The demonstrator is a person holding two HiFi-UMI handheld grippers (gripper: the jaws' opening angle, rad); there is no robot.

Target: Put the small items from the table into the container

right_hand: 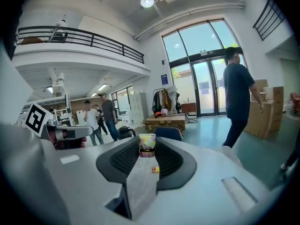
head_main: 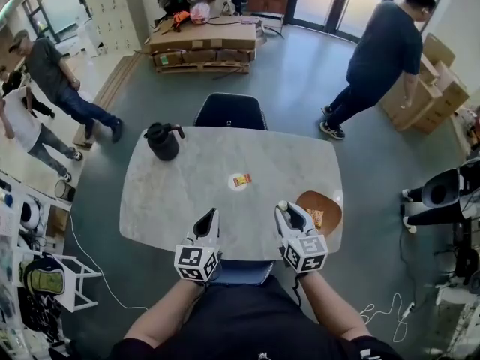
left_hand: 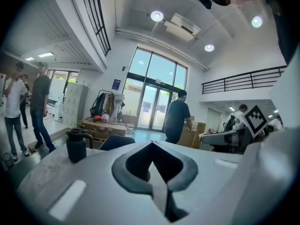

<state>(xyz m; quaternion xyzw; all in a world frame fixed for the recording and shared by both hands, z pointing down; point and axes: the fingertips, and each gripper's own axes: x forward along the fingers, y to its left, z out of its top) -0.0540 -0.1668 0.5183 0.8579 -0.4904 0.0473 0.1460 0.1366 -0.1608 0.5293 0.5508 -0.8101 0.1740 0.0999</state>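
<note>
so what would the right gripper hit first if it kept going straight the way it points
Likely the table top near the loose snack packet, before the dark chair; depth is unclear.

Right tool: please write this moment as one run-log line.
right tool: shut on small packet | left tool: shut, empty | container: item inside | table: one snack
</note>
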